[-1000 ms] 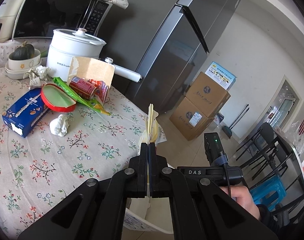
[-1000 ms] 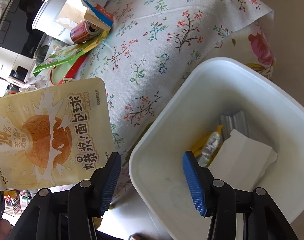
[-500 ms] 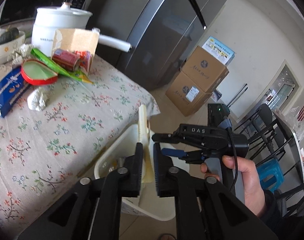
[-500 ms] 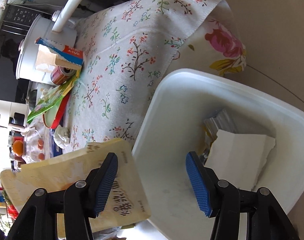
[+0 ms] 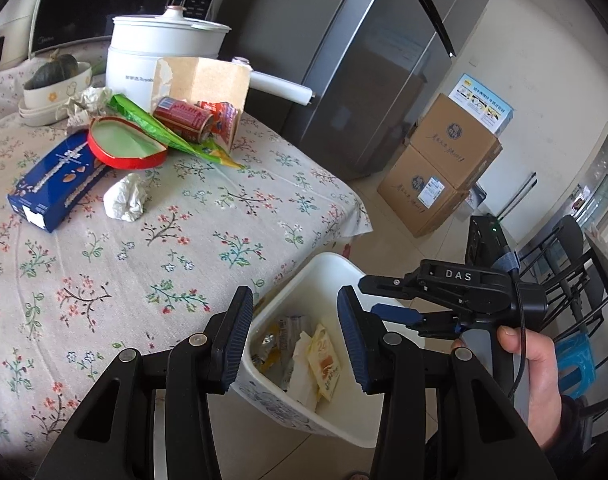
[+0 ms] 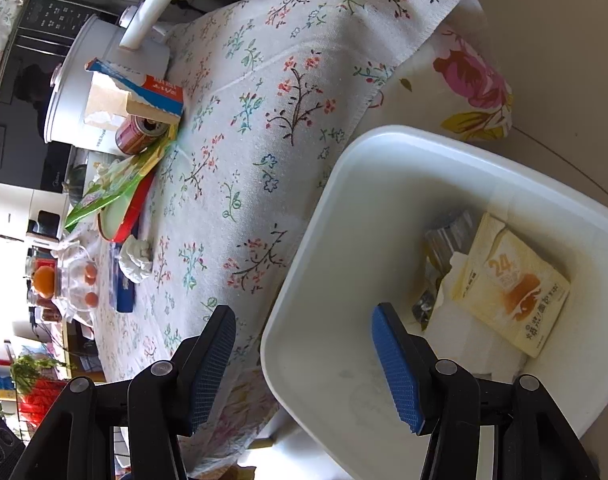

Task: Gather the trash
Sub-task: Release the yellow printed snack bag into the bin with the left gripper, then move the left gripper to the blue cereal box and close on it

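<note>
From the left wrist, the left gripper (image 5: 292, 336), fingers just spread and empty, is hovering over the white plastic bin (image 5: 304, 276); the right gripper (image 5: 387, 296) is showing beside it. From the right wrist, its fingers (image 6: 395, 364) are standing apart, and the yellow snack packet (image 6: 511, 288), pinched a second ago, is lying inside.

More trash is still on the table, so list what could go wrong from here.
1. The white bin stands tight against the hanging tablecloth; a snag could drag it.
2. The red can lies on its side on the green wrapper; pulling either may roll it.
3. The crumpled tissue is soft and may slip from the open left hand-held gripper.
</note>
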`<state>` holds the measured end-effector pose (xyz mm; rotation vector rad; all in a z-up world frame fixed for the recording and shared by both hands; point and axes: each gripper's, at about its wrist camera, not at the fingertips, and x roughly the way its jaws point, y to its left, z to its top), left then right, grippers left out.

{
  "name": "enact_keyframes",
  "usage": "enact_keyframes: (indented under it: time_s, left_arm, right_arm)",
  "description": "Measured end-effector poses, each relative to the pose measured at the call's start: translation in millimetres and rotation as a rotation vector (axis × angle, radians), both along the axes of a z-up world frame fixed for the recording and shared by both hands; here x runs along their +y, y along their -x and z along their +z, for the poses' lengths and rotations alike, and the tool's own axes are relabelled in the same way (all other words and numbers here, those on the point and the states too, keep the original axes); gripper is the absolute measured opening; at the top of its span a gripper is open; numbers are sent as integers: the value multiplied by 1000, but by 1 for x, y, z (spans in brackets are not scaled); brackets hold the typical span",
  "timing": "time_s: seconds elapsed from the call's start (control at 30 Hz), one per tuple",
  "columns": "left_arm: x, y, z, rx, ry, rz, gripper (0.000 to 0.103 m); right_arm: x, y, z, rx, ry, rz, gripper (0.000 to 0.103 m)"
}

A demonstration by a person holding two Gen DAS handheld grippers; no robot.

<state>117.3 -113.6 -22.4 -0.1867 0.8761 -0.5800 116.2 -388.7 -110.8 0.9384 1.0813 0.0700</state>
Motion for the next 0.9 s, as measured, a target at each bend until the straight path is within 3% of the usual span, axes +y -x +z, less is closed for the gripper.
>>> enact_keyframes:
  time_s: [0.13,0.27,0.3,0.43,0.63,0.8,0.9]
  left_arm:
    - [26,-22,-7,71,13,100,46]
    - [56,-42,-18,155,-40,225,46]
    - [65,-47,-21,176,-24,251,46]
    - [105,-64,-34,301,136,329,46]
    - [162,-81,-56,445,311,505,46]
    - [204,-86,-59,435,520,614,46]
    - [220,-92,-52,383,541,676,46]
  right_arm:
    - [1,-1,-1,6,-1,3,62]
    - [2,-1,-2,8,1,6,62]
    - [2,-1,-2,9,1,6,62]
    - [4,-2,-4,15,0,9,62]
    - [9,-5,-5,21,8,22,62]
    - [13,-6,-6,23,16,30,62]
    - [15,-6,-7,25,17,35,62]
